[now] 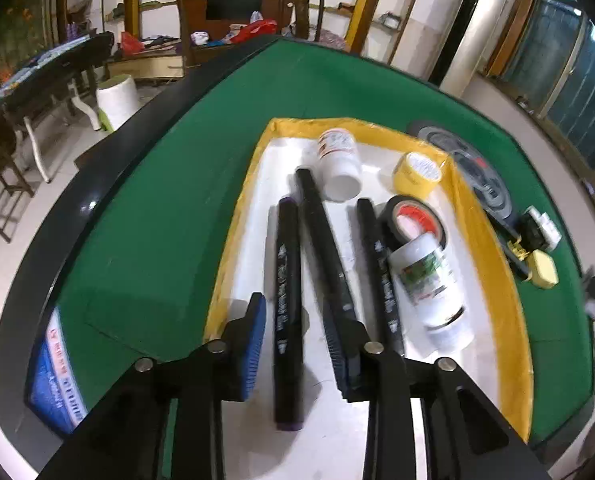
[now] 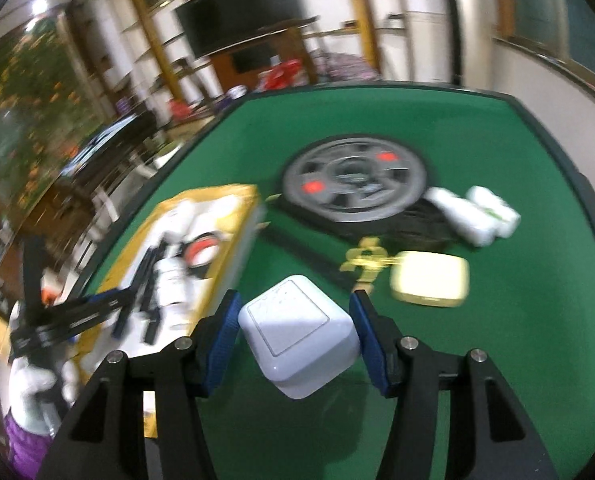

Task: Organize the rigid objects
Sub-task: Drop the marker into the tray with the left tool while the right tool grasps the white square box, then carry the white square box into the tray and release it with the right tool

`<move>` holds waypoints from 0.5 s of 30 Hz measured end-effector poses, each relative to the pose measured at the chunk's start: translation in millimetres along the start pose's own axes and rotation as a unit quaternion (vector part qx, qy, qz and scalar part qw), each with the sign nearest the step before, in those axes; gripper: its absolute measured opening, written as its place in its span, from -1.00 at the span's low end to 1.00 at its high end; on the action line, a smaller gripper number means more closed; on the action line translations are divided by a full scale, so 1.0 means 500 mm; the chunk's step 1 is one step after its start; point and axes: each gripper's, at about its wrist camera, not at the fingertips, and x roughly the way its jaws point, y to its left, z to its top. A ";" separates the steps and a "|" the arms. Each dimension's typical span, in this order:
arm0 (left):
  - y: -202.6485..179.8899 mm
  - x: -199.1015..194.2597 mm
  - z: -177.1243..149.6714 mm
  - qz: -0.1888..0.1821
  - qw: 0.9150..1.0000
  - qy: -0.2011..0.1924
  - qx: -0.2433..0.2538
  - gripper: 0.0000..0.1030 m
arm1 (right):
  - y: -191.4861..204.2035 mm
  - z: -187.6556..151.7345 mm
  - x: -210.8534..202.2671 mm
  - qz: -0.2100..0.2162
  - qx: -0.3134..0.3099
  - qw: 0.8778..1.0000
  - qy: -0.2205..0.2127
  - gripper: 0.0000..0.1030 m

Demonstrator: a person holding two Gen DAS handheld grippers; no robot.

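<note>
A yellow-rimmed white tray on the green table holds three black markers, two white bottles, a yellow tape roll and a black tape roll. My left gripper is open low over the tray, straddling the left marker, its right finger lying against the middle marker. My right gripper is shut on a white box, held above the table right of the tray. The right wrist view is motion-blurred.
A grey disc lies beyond the tray. Near it are a yellow pad, a yellow clamp and white bottles. A blue-and-white pack sits at the table's left edge. A dark raised rim borders the table.
</note>
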 end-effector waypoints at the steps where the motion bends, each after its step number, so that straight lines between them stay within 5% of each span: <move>1: 0.001 -0.001 -0.002 -0.009 1.000 -0.001 0.001 -0.18 | 0.024 0.004 0.010 0.006 -0.011 1.000 0.005 0.07; 15: -0.002 0.002 -0.007 0.026 0.996 -0.030 0.076 -0.11 | 0.245 0.017 0.190 0.052 -0.109 0.987 0.102 0.07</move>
